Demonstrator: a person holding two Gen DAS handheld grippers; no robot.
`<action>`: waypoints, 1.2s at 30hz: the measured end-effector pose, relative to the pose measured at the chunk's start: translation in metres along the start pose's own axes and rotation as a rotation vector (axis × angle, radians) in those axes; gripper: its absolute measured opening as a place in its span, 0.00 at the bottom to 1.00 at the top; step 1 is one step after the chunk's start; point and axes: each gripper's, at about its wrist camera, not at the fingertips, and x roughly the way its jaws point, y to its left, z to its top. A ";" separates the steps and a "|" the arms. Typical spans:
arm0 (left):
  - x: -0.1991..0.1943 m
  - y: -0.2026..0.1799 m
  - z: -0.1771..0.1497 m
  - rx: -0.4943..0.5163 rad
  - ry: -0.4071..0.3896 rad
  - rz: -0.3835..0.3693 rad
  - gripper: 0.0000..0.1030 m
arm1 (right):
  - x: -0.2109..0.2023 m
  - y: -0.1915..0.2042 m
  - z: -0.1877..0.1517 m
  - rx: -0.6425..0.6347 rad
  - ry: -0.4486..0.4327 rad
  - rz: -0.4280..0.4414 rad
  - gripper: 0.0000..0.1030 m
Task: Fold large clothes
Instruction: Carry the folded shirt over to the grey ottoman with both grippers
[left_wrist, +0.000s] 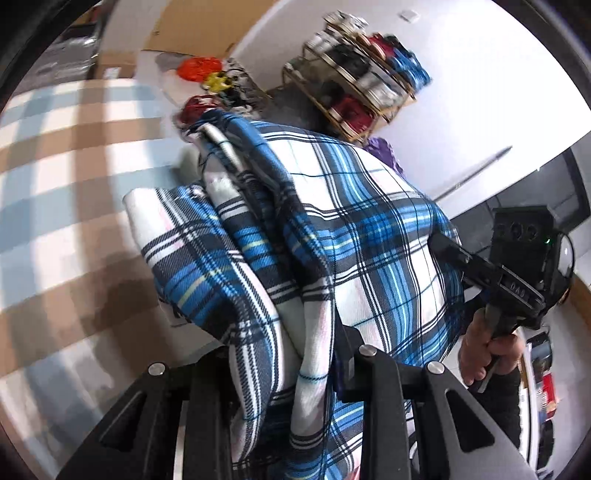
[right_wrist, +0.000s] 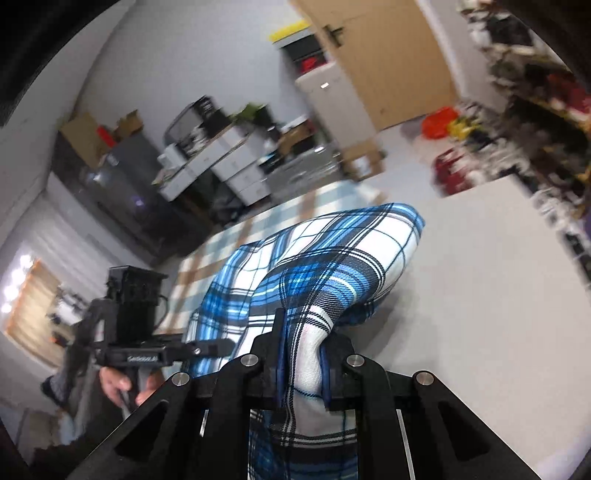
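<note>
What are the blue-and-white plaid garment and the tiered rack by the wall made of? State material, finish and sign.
Blue-and-white plaid garment: woven cloth, probably cotton or a blend; matte, with visible twill weave and soft folds. Tiered rack: thin metal rods, probably; brassy gold sheen, though blurred.

Two wrist fisheyes, both angled down across the plaid cloth

From the left wrist we look along our own fingers, with the cloth (left_wrist: 332, 240) pressed close and filling the centre, the checked mat (left_wrist: 55, 184) at 9 o'clock, the shelf (left_wrist: 354, 74) at 12 and the right gripper (left_wrist: 454, 254) at 3. From the right wrist we sit slightly farther back, with the cloth (right_wrist: 332, 258) at centre, the mat (right_wrist: 229, 251) behind it, the left gripper (right_wrist: 221, 347) at 8, the door (right_wrist: 388, 55) at 1. Both views share the cloth, mat and red bag (left_wrist: 197, 68) (right_wrist: 437, 122).
</note>
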 end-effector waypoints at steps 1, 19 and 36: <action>0.018 -0.009 0.007 0.022 -0.006 0.008 0.22 | -0.004 -0.011 0.003 0.005 -0.005 -0.025 0.13; 0.044 -0.008 0.002 0.254 -0.047 0.248 0.41 | -0.024 -0.129 -0.034 0.030 -0.110 -0.466 0.68; 0.122 0.021 0.039 0.195 0.146 0.332 0.72 | 0.074 -0.025 -0.126 -0.182 0.169 -0.319 0.79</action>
